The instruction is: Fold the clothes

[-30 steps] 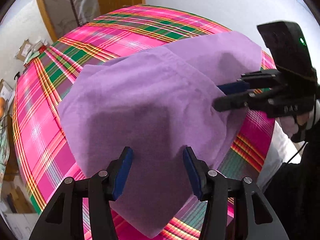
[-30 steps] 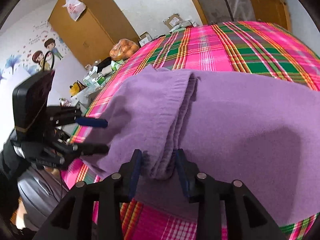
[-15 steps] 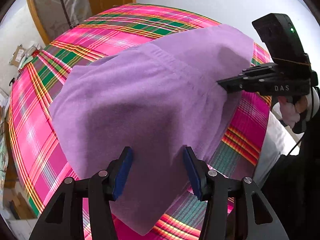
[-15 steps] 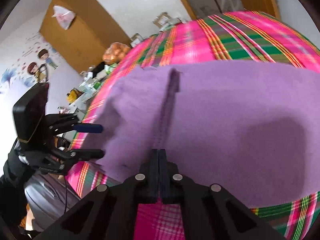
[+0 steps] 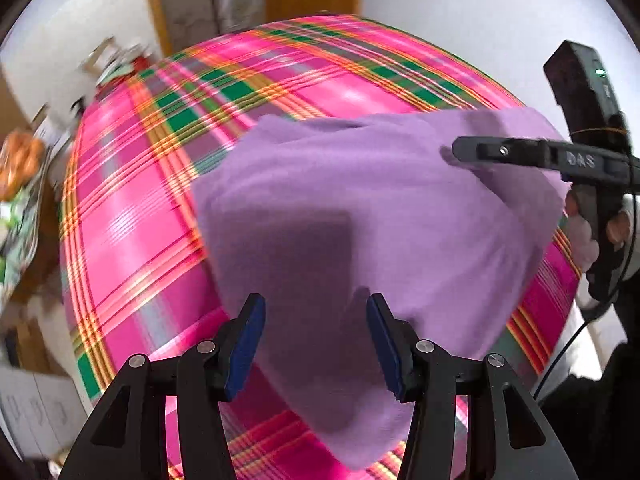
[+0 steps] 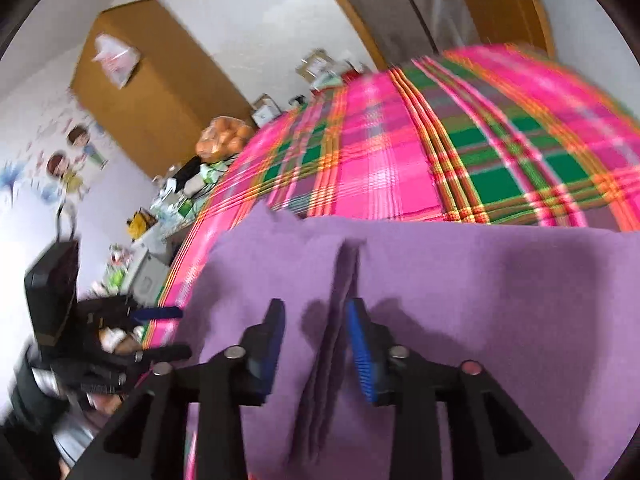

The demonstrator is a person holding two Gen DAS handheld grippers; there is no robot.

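A purple garment lies spread on the pink plaid bedspread, one corner pointing toward me. My left gripper hovers open over the near part of the cloth, its blue pads clear of it. In the left wrist view my right gripper reaches in from the right above the cloth's far corner. Up close, the right gripper has its jaws opening, and a pinched upright ridge of purple cloth stands between the pads. The left gripper shows at the cloth's left edge, open.
The bed's near edge runs just below both grippers. A wooden wardrobe, a cluttered side table and a bag of oranges stand beyond the bed's left side. A person's hand grips the right tool.
The right gripper closed on a fold of the cloth half a second ago and now has its jaws apart around the ridge. Both grippers shifted sideways, and the cloth sits further right in the left view.
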